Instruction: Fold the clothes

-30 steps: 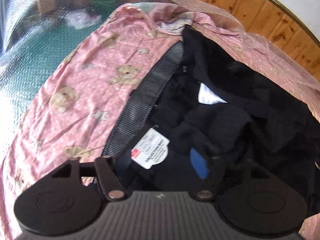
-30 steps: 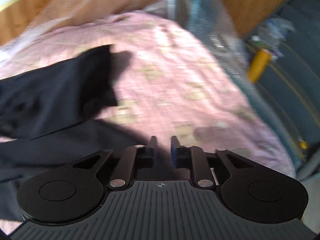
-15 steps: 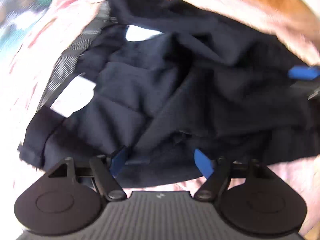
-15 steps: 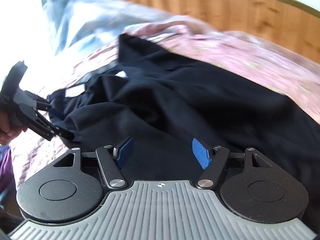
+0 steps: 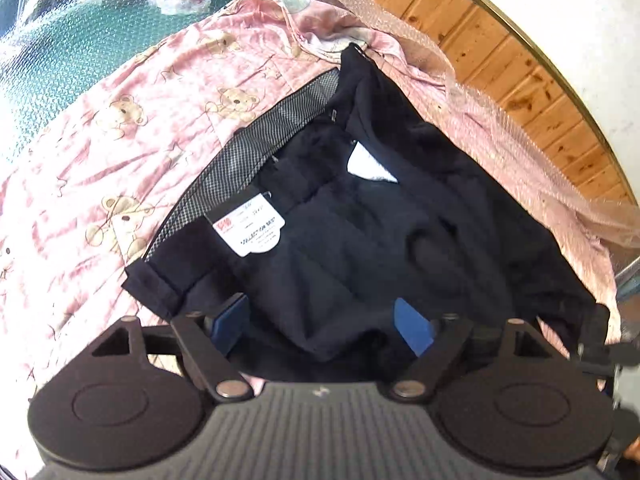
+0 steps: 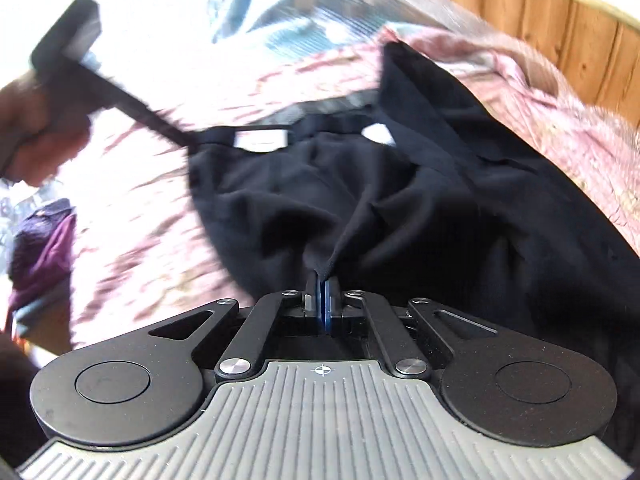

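the black trousers (image 5: 360,240) are spread, crumpled, on the pink sheet, waistband at the left with mesh lining and a white label shown; a near fold is lifted.

pink cotton bedsheet printed with teddy bears (image 5: 132,136), rumpled, spread wide | clear bubble-wrap plastic sheet (image 5: 404,28) along sheet's far edge | brown wood-plank wall panelling (image 5: 516,76) behind, brass-coloured trim above | green textured floor covering (image 5: 52,52) beyond sheet | crumpled purple cloth (image 6: 44,240) at left, blurred
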Available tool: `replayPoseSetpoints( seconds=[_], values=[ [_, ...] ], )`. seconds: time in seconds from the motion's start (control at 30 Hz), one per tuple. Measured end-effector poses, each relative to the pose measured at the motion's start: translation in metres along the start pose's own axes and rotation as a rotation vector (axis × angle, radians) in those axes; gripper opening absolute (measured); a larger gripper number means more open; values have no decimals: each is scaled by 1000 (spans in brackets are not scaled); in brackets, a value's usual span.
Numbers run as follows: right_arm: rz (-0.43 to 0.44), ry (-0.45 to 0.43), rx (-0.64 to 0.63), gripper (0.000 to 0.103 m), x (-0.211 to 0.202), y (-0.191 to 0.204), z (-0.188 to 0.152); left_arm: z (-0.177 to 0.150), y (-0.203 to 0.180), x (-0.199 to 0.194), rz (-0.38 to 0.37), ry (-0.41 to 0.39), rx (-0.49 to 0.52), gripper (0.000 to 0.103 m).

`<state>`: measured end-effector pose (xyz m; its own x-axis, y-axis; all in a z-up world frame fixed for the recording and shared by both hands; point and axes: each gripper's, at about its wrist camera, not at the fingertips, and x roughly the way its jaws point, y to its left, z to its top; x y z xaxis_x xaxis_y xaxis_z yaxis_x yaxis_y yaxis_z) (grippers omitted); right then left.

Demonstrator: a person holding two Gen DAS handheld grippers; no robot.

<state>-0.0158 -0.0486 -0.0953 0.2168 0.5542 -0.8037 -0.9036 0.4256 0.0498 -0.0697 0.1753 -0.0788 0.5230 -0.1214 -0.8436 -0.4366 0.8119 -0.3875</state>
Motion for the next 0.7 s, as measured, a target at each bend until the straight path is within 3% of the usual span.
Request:
replayPoseSetpoints(
  seconds=[0.2, 0.33, 0.4, 0.43, 0.47, 0.53, 0.7],
  values=[
    [-55, -55, -60, 0, -39, 49, -26, 35, -44, 50, -45, 128, 75, 87],
    [-106, -88, -88, 0, -49, 68, -31, 42, -78, 92, 3, 247, 148, 93],
    [-117, -99, -73, 0, -47, 68, -29, 42, -79, 116, 38, 291, 131, 83],
    [-119, -104, -61, 0, -46, 68, -29, 42, -79, 127, 49, 310, 119, 51],
    [-121, -109, -50, 0, -45, 67, -29, 43, -76, 134, 56, 323, 93, 3],
    [-136, -122, -14, 0, -45, 65, -29, 46, -70, 134, 53, 298, 39, 1],
    [-166, -173, 56, 0, -62, 60, -27, 46, -40, 31, -55, 2, -61, 1]
  ],
)
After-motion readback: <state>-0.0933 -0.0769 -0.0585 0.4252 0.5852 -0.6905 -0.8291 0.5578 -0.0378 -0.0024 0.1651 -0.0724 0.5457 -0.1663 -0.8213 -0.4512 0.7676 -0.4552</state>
